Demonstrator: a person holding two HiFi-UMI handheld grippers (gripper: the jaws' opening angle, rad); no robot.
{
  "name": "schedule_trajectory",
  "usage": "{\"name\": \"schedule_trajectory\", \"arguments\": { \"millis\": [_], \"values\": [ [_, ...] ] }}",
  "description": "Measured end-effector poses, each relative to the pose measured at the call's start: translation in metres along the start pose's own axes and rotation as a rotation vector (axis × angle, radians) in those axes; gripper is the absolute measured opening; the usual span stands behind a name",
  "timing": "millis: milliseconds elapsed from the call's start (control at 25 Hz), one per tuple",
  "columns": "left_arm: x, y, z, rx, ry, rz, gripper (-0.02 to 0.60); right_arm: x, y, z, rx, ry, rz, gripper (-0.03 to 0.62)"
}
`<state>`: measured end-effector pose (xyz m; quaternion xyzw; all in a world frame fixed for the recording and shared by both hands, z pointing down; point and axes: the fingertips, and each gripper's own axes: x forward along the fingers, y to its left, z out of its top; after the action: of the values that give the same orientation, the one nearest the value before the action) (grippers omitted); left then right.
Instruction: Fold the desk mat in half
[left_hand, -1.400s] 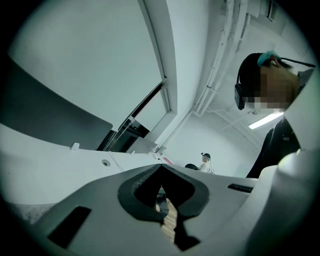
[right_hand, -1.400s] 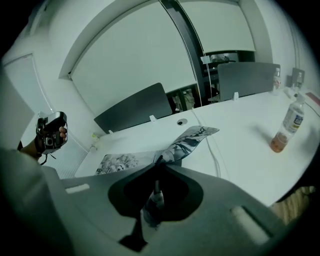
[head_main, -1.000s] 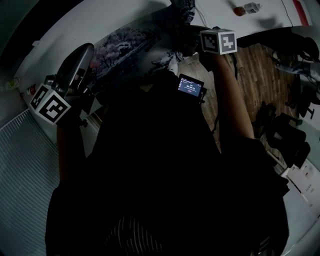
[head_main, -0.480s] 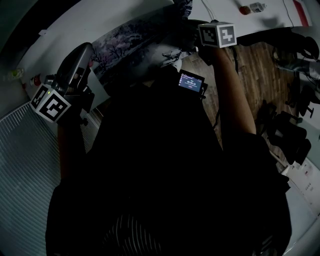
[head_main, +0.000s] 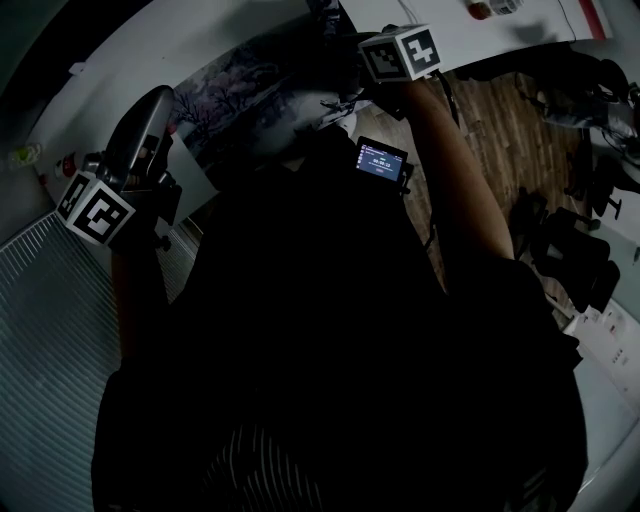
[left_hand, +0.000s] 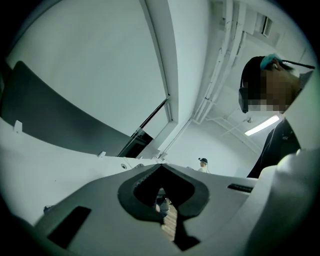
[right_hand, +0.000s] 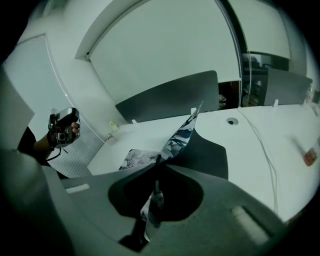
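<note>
While right gripper pinches desk mat edge, raised above desk

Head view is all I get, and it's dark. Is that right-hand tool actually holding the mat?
Observer: Yes. In its own view, the right gripper has its fingers shut on the mat's edge.
Operator: Is the mat off the desk?
Observer: Only that edge is lifted, with the dark underside showing. The patterned rest lies on the desk.
Operator: And the left one?
Observer: The left gripper has its fingers together with nothing between them.
</note>
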<state>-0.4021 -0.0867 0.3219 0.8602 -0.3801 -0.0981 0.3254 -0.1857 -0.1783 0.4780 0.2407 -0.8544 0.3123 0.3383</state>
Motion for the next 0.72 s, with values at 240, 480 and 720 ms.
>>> {"name": "schedule_trajectory", "arguments": {
  "millis": [240, 480, 720],
  "values": [
    [-0.002, 0.007, 0.005, -0.011, -0.008, -0.008, 0.008, 0.025, 0.042, 0.004, -0.036, 0.054, 0.105, 0.023],
    [-0.013, 0.012, 0.002, -0.013, -0.025, -0.001, 0.008, 0.060, 0.088, -0.005, -0.072, 0.138, 0.293, 0.023],
    [-0.039, 0.025, 0.002, -0.017, -0.065, 0.051, 0.008, 0.102, 0.124, -0.021, -0.111, 0.251, 0.375, 0.023]
  ]
}}
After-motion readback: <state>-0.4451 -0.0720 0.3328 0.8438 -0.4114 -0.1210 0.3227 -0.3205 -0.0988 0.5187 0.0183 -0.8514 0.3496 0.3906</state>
